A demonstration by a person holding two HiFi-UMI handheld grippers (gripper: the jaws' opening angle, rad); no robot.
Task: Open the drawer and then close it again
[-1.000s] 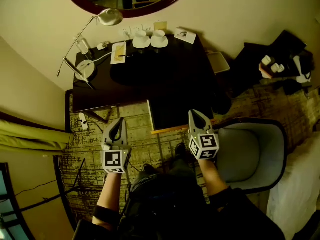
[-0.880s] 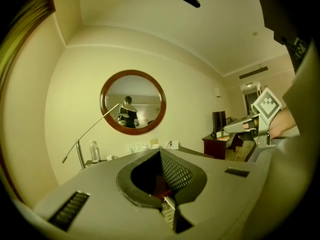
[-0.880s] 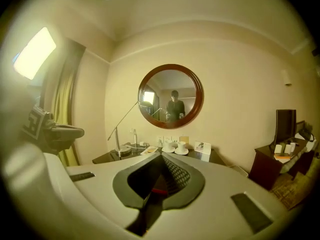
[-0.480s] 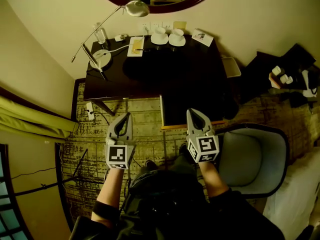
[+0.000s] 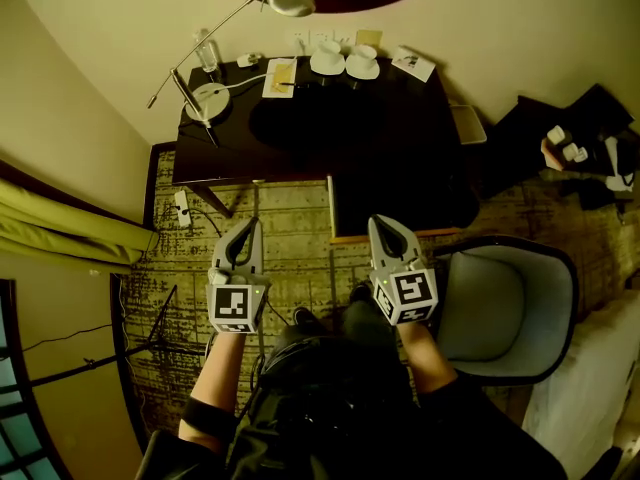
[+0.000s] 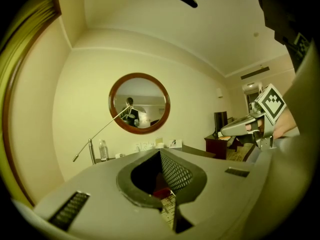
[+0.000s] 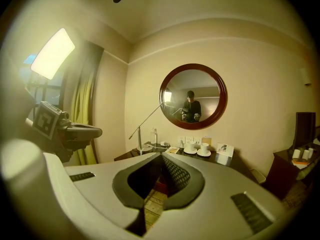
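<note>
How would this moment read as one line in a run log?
left gripper: jaws shut, empty | right gripper: jaws shut, empty | drawer: pulled out from desk

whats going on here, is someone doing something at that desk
A person stands facing a dark desk with a gripper in each hand. The left gripper and right gripper are both shut and empty, held over the carpet short of the desk, touching nothing. The drawer appears to be pulled out, just ahead of the right gripper.
</note>
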